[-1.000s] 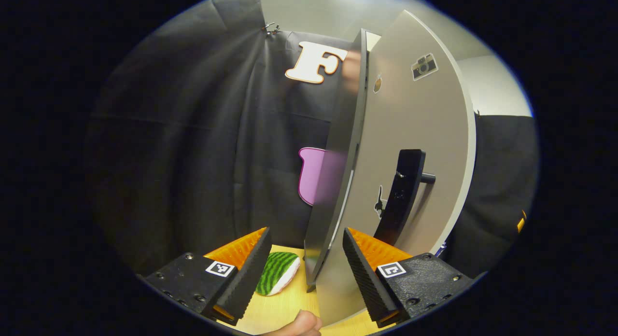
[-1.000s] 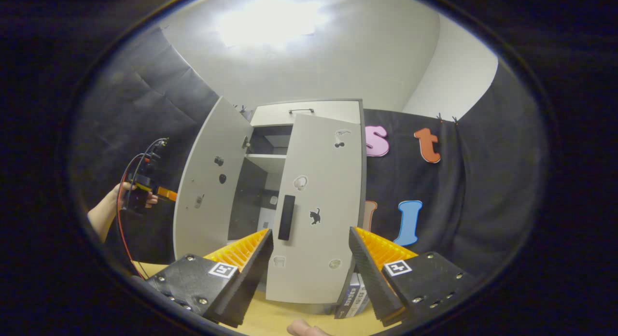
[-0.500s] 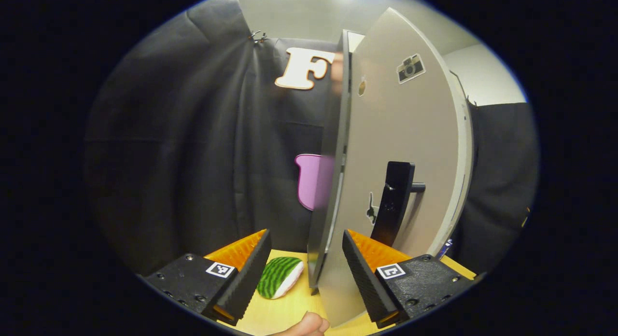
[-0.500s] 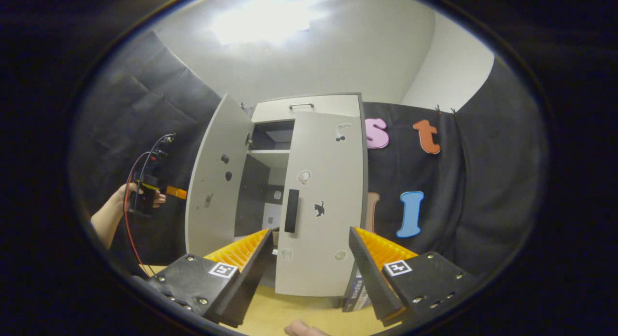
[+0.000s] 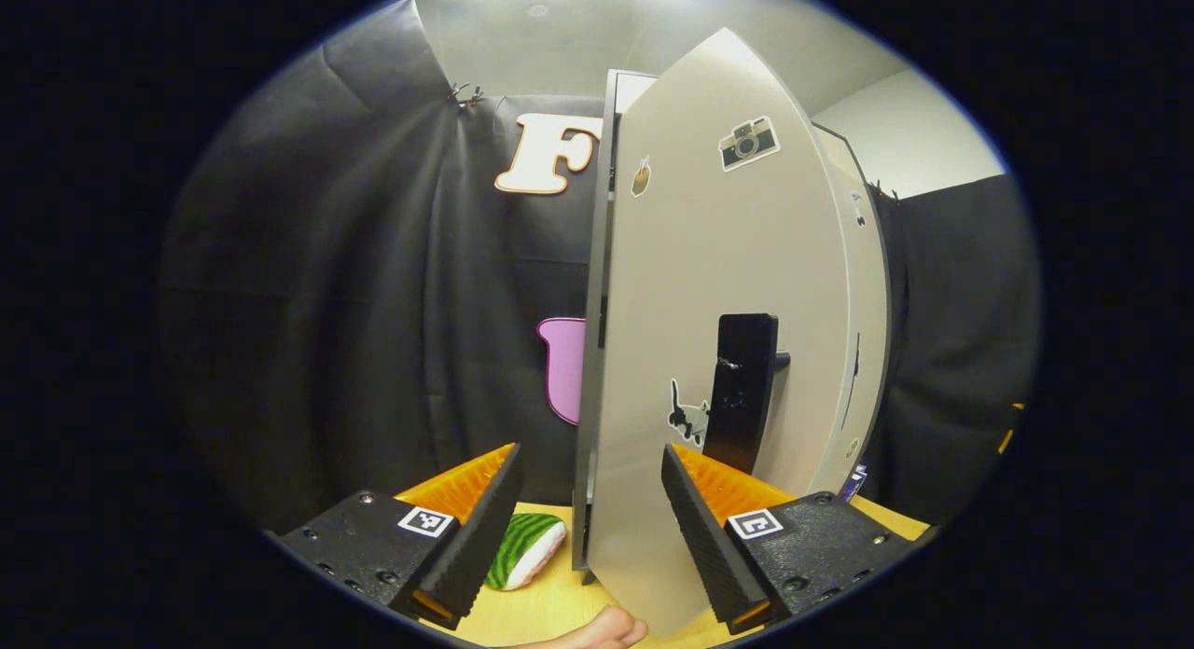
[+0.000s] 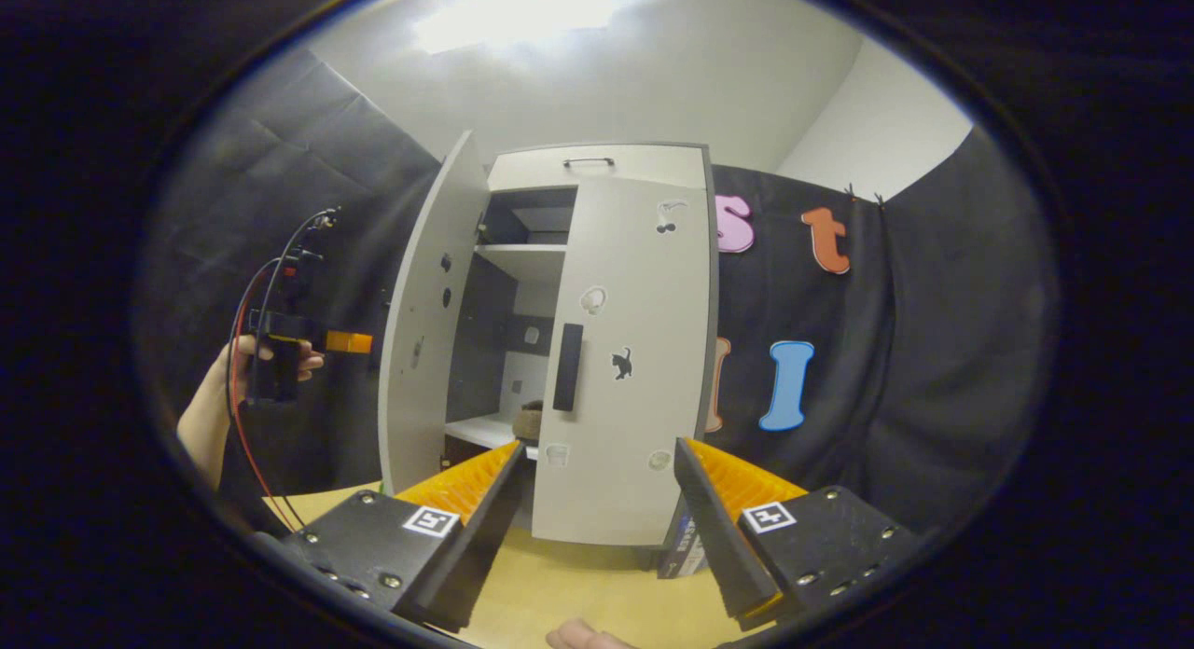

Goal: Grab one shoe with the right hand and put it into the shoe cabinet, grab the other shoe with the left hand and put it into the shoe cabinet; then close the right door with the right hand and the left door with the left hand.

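In the left gripper view my left gripper [image 5: 590, 528] is open, and the lower edge of the cabinet's left door [image 5: 728, 276] stands between its fingers. That door carries a black handle [image 5: 742, 388] and stickers. In the right gripper view my right gripper [image 6: 597, 528] is open and empty, a little way back from the grey shoe cabinet [image 6: 597, 164]. There the left door [image 6: 424, 323] stands half open. The right door [image 6: 620, 351] with its black handle [image 6: 566, 367] is nearly shut. A brown shoe [image 6: 530, 418] sits on the lower shelf in the gap. A hand holds the left gripper [image 6: 280, 360] beside the left door.
A green striped plush [image 5: 522, 551] lies on the wooden table [image 6: 588, 584] left of the cabinet. Some books [image 6: 686, 537] stand against the cabinet's right side. Black cloth walls close in behind and on both sides.
The left door has swung toward shut and my left gripper has followed it round to its front face. The right gripper has dropped slightly, so the shoe on the shelf now shows.
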A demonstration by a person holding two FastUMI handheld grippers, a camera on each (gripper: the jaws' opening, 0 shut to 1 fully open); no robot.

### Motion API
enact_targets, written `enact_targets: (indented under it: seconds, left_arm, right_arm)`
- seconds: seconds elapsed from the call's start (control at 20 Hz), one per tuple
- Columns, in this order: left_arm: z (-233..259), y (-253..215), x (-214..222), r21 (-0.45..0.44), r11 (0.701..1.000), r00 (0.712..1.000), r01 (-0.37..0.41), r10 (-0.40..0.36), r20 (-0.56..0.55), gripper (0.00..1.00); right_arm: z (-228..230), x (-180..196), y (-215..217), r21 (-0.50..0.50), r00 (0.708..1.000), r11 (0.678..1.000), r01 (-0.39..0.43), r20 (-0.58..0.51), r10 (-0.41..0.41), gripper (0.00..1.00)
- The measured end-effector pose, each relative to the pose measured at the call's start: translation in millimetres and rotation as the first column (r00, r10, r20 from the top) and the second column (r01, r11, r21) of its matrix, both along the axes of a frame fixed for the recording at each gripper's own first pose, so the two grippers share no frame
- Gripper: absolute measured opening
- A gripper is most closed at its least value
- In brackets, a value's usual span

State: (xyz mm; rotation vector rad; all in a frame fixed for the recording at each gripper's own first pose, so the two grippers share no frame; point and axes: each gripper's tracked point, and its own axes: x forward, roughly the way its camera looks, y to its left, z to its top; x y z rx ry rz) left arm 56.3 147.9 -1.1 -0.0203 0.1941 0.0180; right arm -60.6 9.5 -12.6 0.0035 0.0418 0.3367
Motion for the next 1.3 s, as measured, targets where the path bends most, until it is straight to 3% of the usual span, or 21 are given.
enact_targets:
  seconds: [0.15, 0.2, 0.3, 0.35, 0.4, 0.55, 0.75, 0.8, 0.9, 0.95, 1.0, 1.3]
  left_arm:
    - [-3.6, -13.2, 4.3, -0.038, 0.999, 1.0, 0.009, -0.009, -0.006, 0.87]
    - [-5.3, -19.4, 6.1, -0.051, 0.999, 1.0, 0.011, -0.011, -0.015, 0.92]
    - [-7.8, -34.5, 11.2, -0.051, 0.998, 0.999, 0.023, -0.024, -0.029, 0.91]
    - [-9.4, -45.2, 14.3, -0.053, 0.998, 0.999, 0.037, -0.039, -0.038, 0.87]
    - [-12.7, -55.8, 15.1, -0.064, 0.997, 0.997, 0.053, -0.056, -0.052, 0.92]
    - [-16.3, -82.2, 10.1, -0.096, 0.992, 0.994, 0.081, -0.088, -0.066, 0.93]
    - [-0.9, -83.9, -3.6, 0.014, 1.0, 1.0, 0.005, -0.005, 0.007, 1.0]
    - [2.6, -87.5, -11.1, 0.032, 0.999, 1.0, -0.005, 0.004, 0.025, 0.92]
    - [12.1, -96.0, -25.4, 0.062, 0.998, 0.998, -0.019, 0.015, 0.06, 0.96]
    - [14.1, -99.2, -31.9, 0.07, 0.997, 0.997, -0.022, 0.017, 0.069, 0.92]
    - [17.2, -101.7, -38.5, 0.079, 0.996, 0.997, -0.029, 0.022, 0.078, 0.96]
    - [9.6, -121.0, -69.5, 0.118, 0.993, 0.999, -0.013, 0.007, 0.054, 0.92]
  right_arm:
    - [-0.3, 5.0, -1.9, 0.018, 0.999, 0.999, 0.029, -0.016, -0.028, 0.95]
    - [0.1, 8.5, -3.5, 0.023, 0.999, 0.999, 0.046, -0.022, -0.046, 0.95]
    - [0.5, 15.7, -6.9, 0.036, 0.996, 0.996, 0.082, -0.034, -0.081, 0.95]
    - [2.1, 20.4, -8.2, 0.047, 0.994, 0.993, 0.107, -0.042, -0.105, 0.95]
    - [1.1, 24.0, -11.0, 0.055, 0.991, 0.991, 0.125, -0.049, -0.123, 0.95]
    - [-3.6, 34.3, -16.1, 0.068, 0.984, 0.983, 0.17, -0.074, -0.165, 0.95]
    - [-9.6, 47.0, -29.1, 0.041, 0.972, 0.973, 0.225, -0.075, -0.222, 0.95]
    - [-11.5, 49.3, -31.4, 0.046, 0.971, 0.972, 0.23, -0.079, -0.226, 0.95]
    - [-15.0, 54.0, -35.5, 0.056, 0.97, 0.971, 0.233, -0.089, -0.228, 0.95]
    - [-16.8, 56.4, -39.0, 0.055, 0.968, 0.969, 0.239, -0.094, -0.234, 0.95]
    - [-18.8, 57.9, -41.8, 0.052, 0.966, 0.969, 0.243, -0.098, -0.237, 0.95]
    - [-26.6, 61.0, -43.2, 0.065, 0.968, 0.971, 0.232, -0.12, -0.223, 0.95]
